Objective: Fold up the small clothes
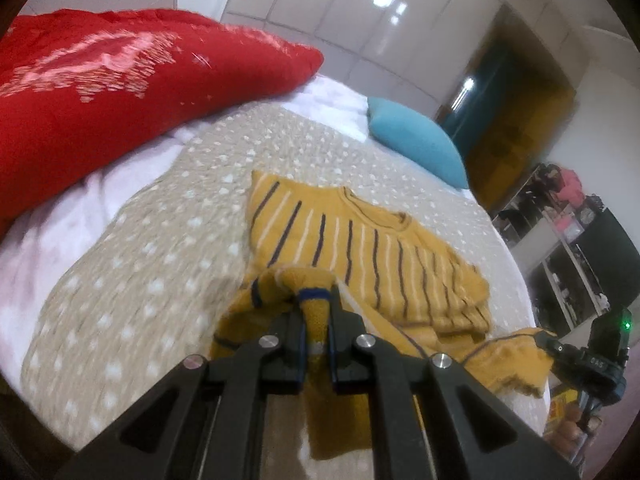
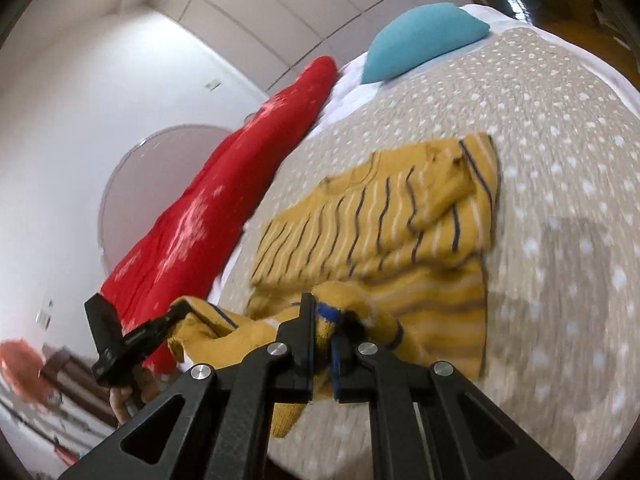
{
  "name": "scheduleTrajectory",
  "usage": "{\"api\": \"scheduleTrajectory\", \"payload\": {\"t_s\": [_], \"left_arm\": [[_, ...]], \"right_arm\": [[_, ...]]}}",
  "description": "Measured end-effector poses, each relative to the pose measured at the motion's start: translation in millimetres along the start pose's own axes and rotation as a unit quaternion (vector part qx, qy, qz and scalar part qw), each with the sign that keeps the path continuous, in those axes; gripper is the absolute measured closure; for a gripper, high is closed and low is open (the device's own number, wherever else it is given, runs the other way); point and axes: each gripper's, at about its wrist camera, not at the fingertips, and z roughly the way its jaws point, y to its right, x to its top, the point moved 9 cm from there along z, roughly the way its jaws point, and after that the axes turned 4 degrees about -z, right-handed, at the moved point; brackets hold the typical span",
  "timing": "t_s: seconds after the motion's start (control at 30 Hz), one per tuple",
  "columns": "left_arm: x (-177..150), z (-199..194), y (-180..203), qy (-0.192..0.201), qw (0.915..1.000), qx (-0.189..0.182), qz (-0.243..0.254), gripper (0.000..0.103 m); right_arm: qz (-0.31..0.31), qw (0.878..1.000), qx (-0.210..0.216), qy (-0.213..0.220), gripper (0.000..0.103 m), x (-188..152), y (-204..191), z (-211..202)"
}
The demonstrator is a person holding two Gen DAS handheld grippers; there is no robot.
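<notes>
A small mustard-yellow striped shirt (image 1: 360, 256) lies on the dotted beige bedspread (image 1: 140, 272), its sleeves folded in. My left gripper (image 1: 316, 300) is shut on one corner of the shirt's hem and holds it lifted. My right gripper (image 2: 324, 312) is shut on the other hem corner, also lifted. The shirt's body (image 2: 380, 216) lies flat beyond both grippers. Each gripper shows at the edge of the other's view: the right one in the left wrist view (image 1: 560, 350), the left one in the right wrist view (image 2: 160, 326).
A red cushion (image 1: 100, 92) lies at the far left of the bed and a teal pillow (image 1: 416, 140) at the head. White wardrobe doors (image 1: 360, 20) stand behind. Dark shelves (image 1: 568, 240) stand to the right of the bed.
</notes>
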Motion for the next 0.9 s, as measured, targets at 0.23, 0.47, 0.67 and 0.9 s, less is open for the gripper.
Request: {"api": "scheduleTrajectory", "payload": {"t_s": [0.23,0.47,0.67,0.9], "left_arm": [[40.7,109.3,-4.0,-0.085,0.9959,0.015,-0.027,0.094],[83.5,154.7,-40.7,-0.085,0.9768,-0.051,-0.19,0.069],[95.5,136.1,-51.1,-0.058,0.988,-0.008,-0.143,0.055],[66.8,116.9,-16.0,-0.056,0.9982,0.022,0.002,0.042]], "right_arm": [[0.053,0.998,-0.003,-0.032,0.093,65.5,40.7,71.3],[0.204,0.979,-0.014,-0.02,0.056,120.5,123.0,131.3],[0.191,0.98,-0.049,0.009,0.044,148.2,133.9,122.8],[0.019,0.992,-0.119,-0.021,0.044,126.6,79.2,99.4]]}}
